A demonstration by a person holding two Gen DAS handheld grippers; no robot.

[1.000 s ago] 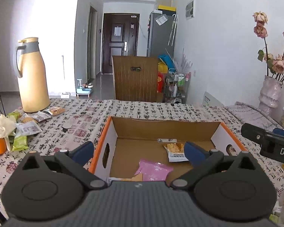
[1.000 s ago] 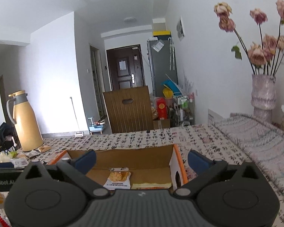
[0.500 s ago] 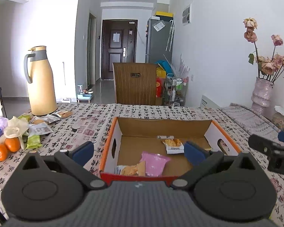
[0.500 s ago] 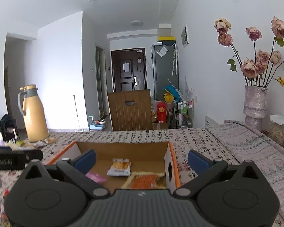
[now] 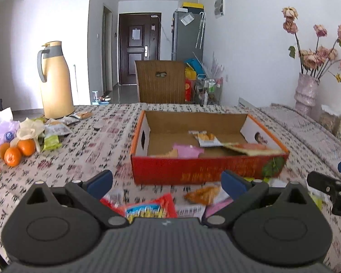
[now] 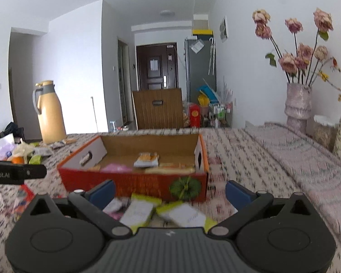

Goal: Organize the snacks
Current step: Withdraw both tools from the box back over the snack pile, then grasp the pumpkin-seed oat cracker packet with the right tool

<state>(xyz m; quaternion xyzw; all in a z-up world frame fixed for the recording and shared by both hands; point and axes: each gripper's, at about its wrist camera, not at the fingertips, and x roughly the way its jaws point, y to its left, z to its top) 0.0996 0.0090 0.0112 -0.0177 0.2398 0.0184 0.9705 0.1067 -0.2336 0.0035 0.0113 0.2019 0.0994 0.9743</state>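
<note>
An open red cardboard box (image 5: 206, 170) (image 6: 134, 182) stands on the patterned tablecloth. It holds a pink packet (image 5: 187, 150) and several orange snack packets (image 5: 206, 137). My left gripper (image 5: 167, 185) is open and empty, in front of the box, above a red snack bag (image 5: 147, 207) and an orange packet (image 5: 203, 195). My right gripper (image 6: 169, 192) is open and empty, also in front of the box, above several white and yellow-green packets (image 6: 181, 213).
A yellow thermos jug (image 5: 55, 82) stands at the far left with more snack packets (image 5: 56, 127) and oranges (image 5: 16, 151) near it. A vase of dried roses (image 6: 299, 102) stands at the right. A wooden chair back (image 5: 160, 84) is behind the table.
Both grippers have pulled back from over the box toward the near table edge. The box front and the loose packets before it have come into view.
</note>
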